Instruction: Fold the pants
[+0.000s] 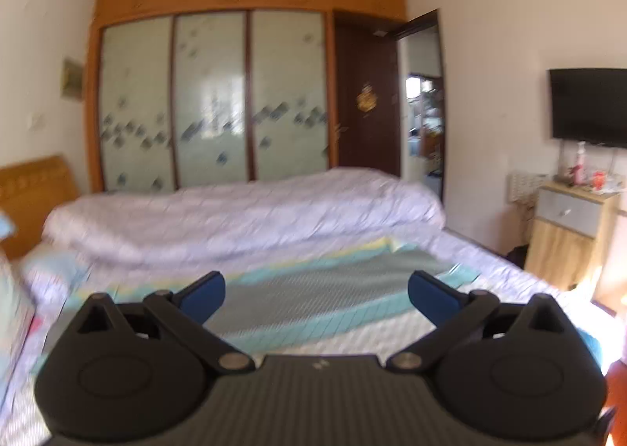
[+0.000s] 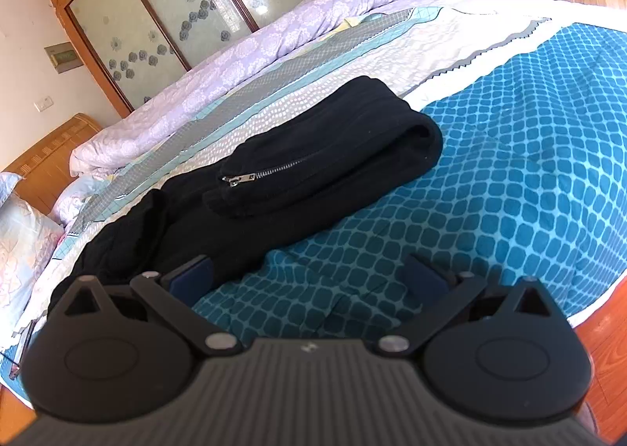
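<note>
1. Right gripper (image 2: pixel 309 277): black body fills the lower part of its own view; blue-padded jaws spread wide, holding nothing, low over the bed just beside the near edge of the pants
2. Left gripper (image 1: pixel 316 295): jaws likewise wide apart and empty, raised above the bed and aimed toward the wardrobe; this view is motion-blurred
3. Pants (image 2: pixel 274 179): black, lying on the bed across the border between the teal patterned area and the pale striped area; folded over on themselves, the rounded fold toward the right, looser cloth bunched toward the left; a silver zipper (image 2: pixel 266 171) faces up on the top layer
4. Bedspread (image 2: pixel 509 171): teal with pale rounded-square pattern, grey and light bands beyond
5. Quilt (image 2: pixel 235 66): lilac, heaped along the far side of the bed
6. Wardrobe (image 1: pixel 211 101): wood frame, three frosted sliding panels
7. Television (image 1: pixel 588 107): wall-mounted, above a small wooden cabinet (image 1: pixel 568 234)
</note>
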### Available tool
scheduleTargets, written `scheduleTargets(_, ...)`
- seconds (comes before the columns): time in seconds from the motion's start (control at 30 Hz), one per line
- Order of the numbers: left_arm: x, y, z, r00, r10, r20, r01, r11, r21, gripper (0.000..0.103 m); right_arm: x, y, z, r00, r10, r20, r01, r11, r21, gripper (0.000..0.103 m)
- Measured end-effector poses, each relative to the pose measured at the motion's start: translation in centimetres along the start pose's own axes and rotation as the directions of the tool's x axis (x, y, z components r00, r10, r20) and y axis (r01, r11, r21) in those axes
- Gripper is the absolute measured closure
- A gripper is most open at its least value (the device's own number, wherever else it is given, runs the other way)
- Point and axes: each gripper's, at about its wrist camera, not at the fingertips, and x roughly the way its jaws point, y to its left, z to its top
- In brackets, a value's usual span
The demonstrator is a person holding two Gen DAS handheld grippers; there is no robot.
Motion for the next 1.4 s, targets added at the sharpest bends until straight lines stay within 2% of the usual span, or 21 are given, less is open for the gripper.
scheduleTargets(0.17,-2.1,-3.4,6.0,0.991,-0.096,0.090,0.097,0.995,-0.001,0.000,-0.3,-0.3,0.0,1.000,0.011,0.002,-0.011,1.000,0.010,0.000)
scheduleTargets(0.23,-3.2,-3.9,7.1,0.986,-0.130,0.104,0.136,0.989,-0.052,0.000,-0.3,-0.4,0.0,1.000,0.014,0.002,-0.014,1.000,0.014,0.000)
scheduleTargets(0.3,-3.9,-3.5,6.8,0.985,-0.146,0.093,0.157,0.980,-0.125,0.000,-0.4,-0.4,0.1,1.000,0.014,0.002,-0.014,1.000,0.011,0.000)
scheduleTargets(0.33,-4.0,-3.2,6.1,0.983,-0.162,0.081,0.174,0.968,-0.183,0.000,-0.4,-0.4,0.1,1.000,0.013,0.001,-0.013,1.000,0.008,0.000)
scheduleTargets(0.4,-3.7,-2.8,3.5,0.984,-0.176,0.029,0.177,0.955,-0.237,0.000,-0.4,-0.3,0.1,1.000,0.013,-0.002,-0.013,1.000,0.005,0.000)
scheduleTargets(0.5,-2.7,-2.5,-3.2,0.982,-0.171,-0.084,0.142,0.951,-0.273,0.000,-0.4,-0.5,0.2,1.000,0.013,-0.003,-0.013,1.000,0.005,0.000)
scheduleTargets(0.57,-1.6,-2.6,-8.6,0.967,-0.188,-0.172,0.129,0.943,-0.306,0.000,-0.4,-0.5,0.2,1.000,0.011,-0.003,-0.011,1.000,0.000,0.000)
scheduleTargets(0.63,-1.3,-2.3,-13.8,0.942,-0.214,-0.257,0.117,0.931,-0.345,0.000,-0.4,-0.4,0.2,1.000,0.008,-0.003,-0.008,1.000,-0.004,0.000)
scheduleTargets(0.7,-0.6,-2.2,-18.5,0.921,-0.188,-0.342,0.050,0.925,-0.376,0.000,-0.4,-0.4,0.1,1.000,0.006,-0.003,-0.007,1.000,-0.008,0.000)
scheduleTargets(0.8,-0.5,-2.0,-23.0,0.904,-0.115,-0.411,-0.046,0.932,-0.360,0.000,-0.3,-0.2,0.0,1.000,0.000,0.000,0.000,1.000,-0.010,0.000)
scheduleTargets(0.9,-0.6,-1.7,-24.8,0.896,-0.083,-0.437,-0.091,0.928,-0.362,0.000,-0.2,0.0,0.0,1.000,-0.011,0.002,0.011,1.000,-0.020,0.000)
scheduleTargets(1.03,-0.7,-2.0,-24.2,0.908,-0.081,-0.411,-0.082,0.928,-0.363,0.000,-0.1,0.2,-0.1,1.000,-0.019,0.000,0.019,0.999,-0.034,0.000)
scheduleTargets(1.27,-1.1,-4.9,-22.7,0.927,-0.158,-0.341,0.054,0.954,-0.296,0.000,0.0,0.6,-0.3,0.999,-0.035,0.000,0.035,0.998,-0.049,0.000)
scheduleTargets(1.4,-1.8,-6.4,-22.3,0.931,-0.197,-0.308,0.118,0.959,-0.256,0.000,-0.1,0.8,-0.4,0.999,-0.037,0.001,0.037,0.998,-0.048,0.000)
